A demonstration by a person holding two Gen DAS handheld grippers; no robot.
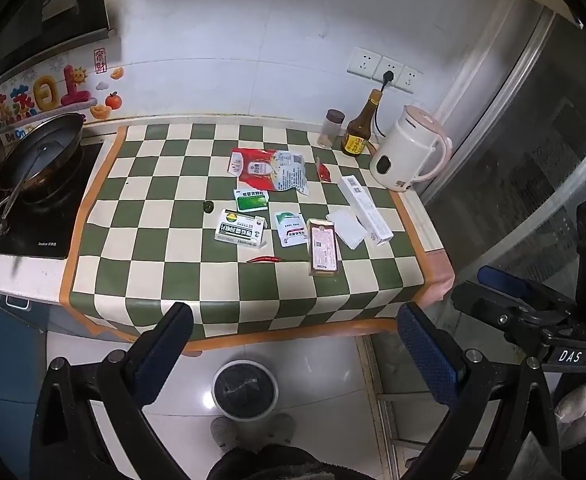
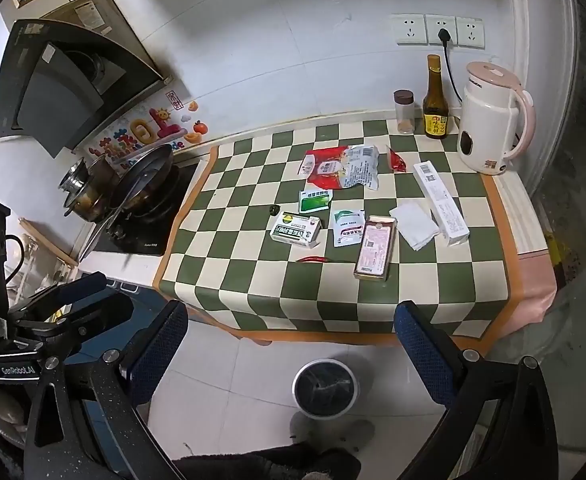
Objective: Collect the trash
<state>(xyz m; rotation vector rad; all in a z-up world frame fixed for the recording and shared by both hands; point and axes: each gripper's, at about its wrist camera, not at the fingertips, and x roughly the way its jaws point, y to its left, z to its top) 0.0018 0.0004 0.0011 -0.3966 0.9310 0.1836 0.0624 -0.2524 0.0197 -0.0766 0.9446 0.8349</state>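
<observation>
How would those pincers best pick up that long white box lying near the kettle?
Probably from above, across the narrow width of the long white box near its middle. It lies flat on the checkered cloth, so the long side walls are the exposed faces. Its right side is free; the folded white tissue sits against its left, so a finger would nudge that.

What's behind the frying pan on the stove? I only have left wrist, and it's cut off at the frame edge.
Observer: A steel pot stands to the left of the frying pan, close against it. Whether they touch, I can't tell.
Operator: And above the stove? I only get a dark corner.
Observer: The right wrist view shows the whole range hood: black, with a slanted front panel, mounted on the wall over the pans.
</observation>
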